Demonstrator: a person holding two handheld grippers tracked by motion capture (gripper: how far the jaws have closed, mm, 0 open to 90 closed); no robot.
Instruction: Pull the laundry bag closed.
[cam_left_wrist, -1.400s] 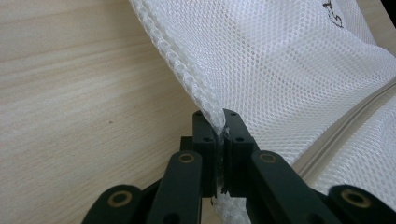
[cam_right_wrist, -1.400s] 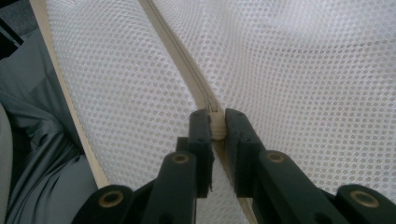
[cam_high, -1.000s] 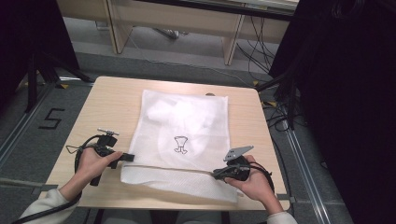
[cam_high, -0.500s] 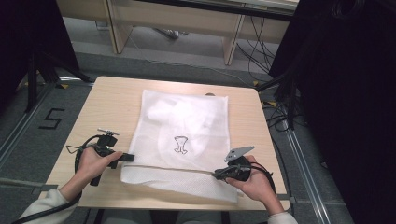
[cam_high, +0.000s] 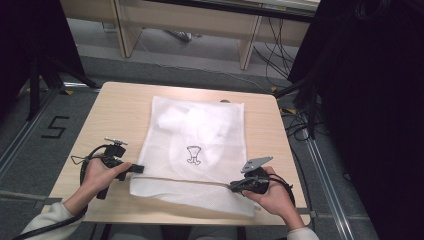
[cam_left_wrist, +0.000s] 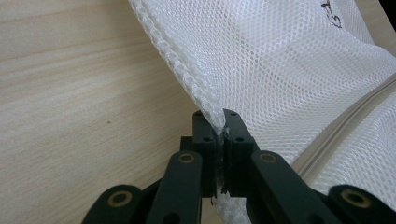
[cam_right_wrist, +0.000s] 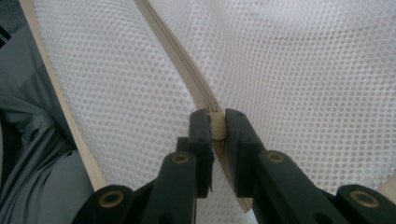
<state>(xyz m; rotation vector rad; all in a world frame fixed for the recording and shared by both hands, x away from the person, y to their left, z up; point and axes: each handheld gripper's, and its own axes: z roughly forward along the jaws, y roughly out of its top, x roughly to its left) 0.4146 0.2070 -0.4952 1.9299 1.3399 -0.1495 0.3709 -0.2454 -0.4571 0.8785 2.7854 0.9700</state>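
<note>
From the high view we see a white mesh laundry bag (cam_high: 195, 150) lying flat across the middle of the wooden worktop (cam_high: 115, 105), its zipper (cam_high: 190, 181) running along near the front edge. The left tongs (cam_high: 136, 169) meet the bag's left edge; the right tongs (cam_high: 235, 187) sit at the zipper's right end. In the left gripper view we find the left tongs (cam_left_wrist: 221, 133) clamped on the bag's seamed edge (cam_left_wrist: 187, 79). In the right gripper view, the right tongs (cam_right_wrist: 216, 125) pinch the cream zipper pull (cam_right_wrist: 216, 127).
</note>
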